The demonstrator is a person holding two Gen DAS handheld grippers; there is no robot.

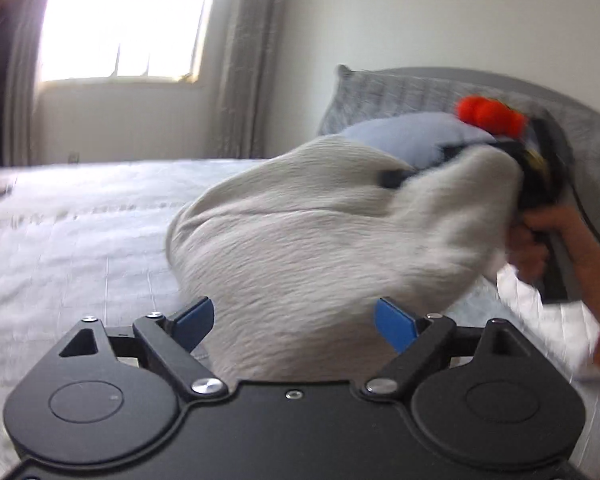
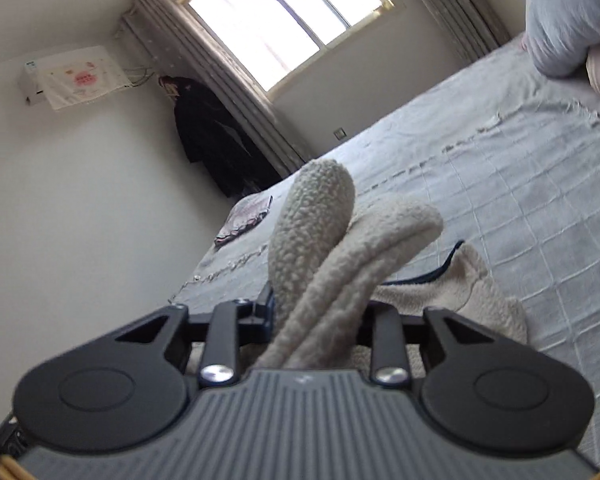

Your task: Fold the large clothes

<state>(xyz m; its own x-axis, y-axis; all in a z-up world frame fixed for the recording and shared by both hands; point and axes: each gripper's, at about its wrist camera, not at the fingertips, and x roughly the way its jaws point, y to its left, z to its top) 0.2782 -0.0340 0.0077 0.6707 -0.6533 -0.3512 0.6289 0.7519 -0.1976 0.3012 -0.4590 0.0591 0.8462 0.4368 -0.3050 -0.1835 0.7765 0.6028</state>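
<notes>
Two grippers on cream fleece garment (image 1: 332,240): left gripper (image 1: 294,322) fingers spread; right gripper (image 2: 318,312) pinching upward-pointing folds

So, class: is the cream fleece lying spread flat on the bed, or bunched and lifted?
Bunched and lifted. The fleece hangs in folds between both tools, above the bed; the right tool grips doubled-over layers.

Left gripper (image 1: 294,322): black body, silver screws, blue fingers (image 1: 394,324). Right gripper (image 2: 318,316): black, ribbed grey plate. Bare hand (image 1: 540,236).

Both wrist views sit close over the bed (image 1: 80,216), sharing its window (image 2: 276,20).
</notes>
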